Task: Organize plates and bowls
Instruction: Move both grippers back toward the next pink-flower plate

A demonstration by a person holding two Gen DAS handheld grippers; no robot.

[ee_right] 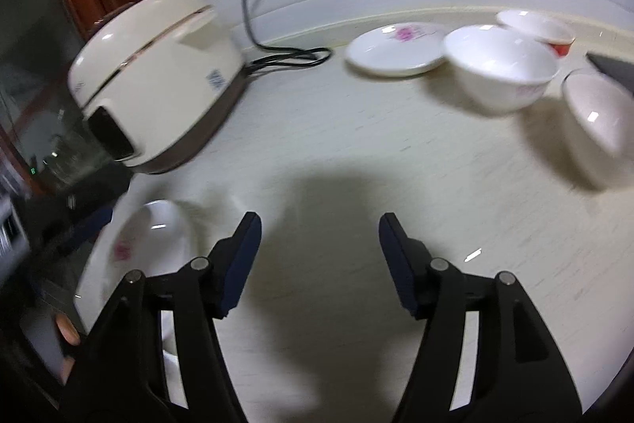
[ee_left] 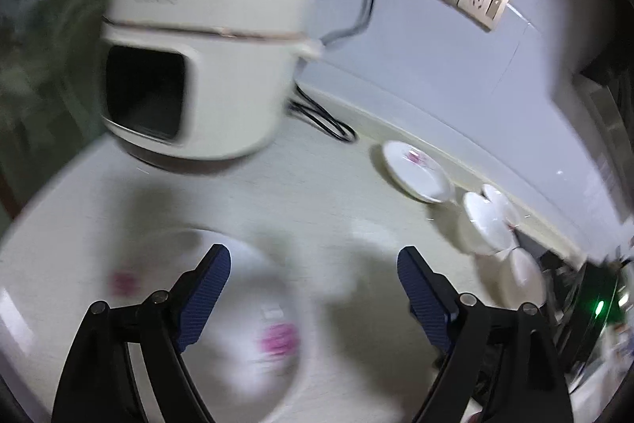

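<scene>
Both the left gripper and right gripper have their jaws spread and empty. The near plate lies on the bench under the left one. The far plate and bowls crowd together (rims nearly touching), so reaching for one may knock its neighbour.

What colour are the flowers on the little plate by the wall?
Pink, on a white plate; clearest in the right wrist view.

I see a cream rice cooker with a dark brown base, white plates with pink flower prints, white bowls, one small bowl red outside, a pale cream surface, and black claws with blue pads.
</scene>
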